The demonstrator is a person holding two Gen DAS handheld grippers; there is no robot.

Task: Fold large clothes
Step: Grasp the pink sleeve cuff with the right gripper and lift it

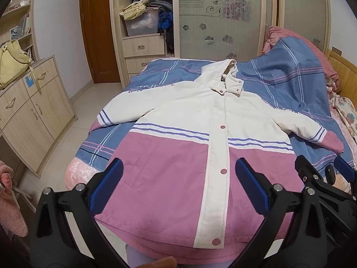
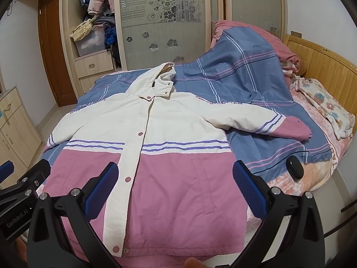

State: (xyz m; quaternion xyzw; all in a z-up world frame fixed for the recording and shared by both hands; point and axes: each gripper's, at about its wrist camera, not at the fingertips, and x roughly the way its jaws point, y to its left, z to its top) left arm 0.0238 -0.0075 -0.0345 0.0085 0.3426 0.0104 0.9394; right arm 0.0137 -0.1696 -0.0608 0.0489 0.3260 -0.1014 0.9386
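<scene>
A hooded jacket (image 1: pixel 178 120) (image 2: pixel 156 120), cream above and pink below with purple stripes, lies spread flat and buttoned on the bed, hood toward the wardrobe, both sleeves stretched out to the sides. My left gripper (image 1: pixel 178 185) hovers open above the pink lower front near the hem, nothing between its blue pads. My right gripper (image 2: pixel 176 185) also stands open over the pink lower part, just right of the button placket. In the left wrist view the right gripper (image 1: pixel 323 174) shows at the right edge. The left gripper's body (image 2: pixel 24 178) appears at the left of the right wrist view.
The bed carries a blue plaid sheet (image 2: pixel 245 78), a pink quilt (image 2: pixel 263 38) heaped at the headboard and a floral blanket (image 2: pixel 328 105) at the right. A small black object (image 2: pixel 294 168) lies near the bed's right edge. A wardrobe (image 1: pixel 223 17) and a cabinet (image 1: pixel 33 111) stand beyond.
</scene>
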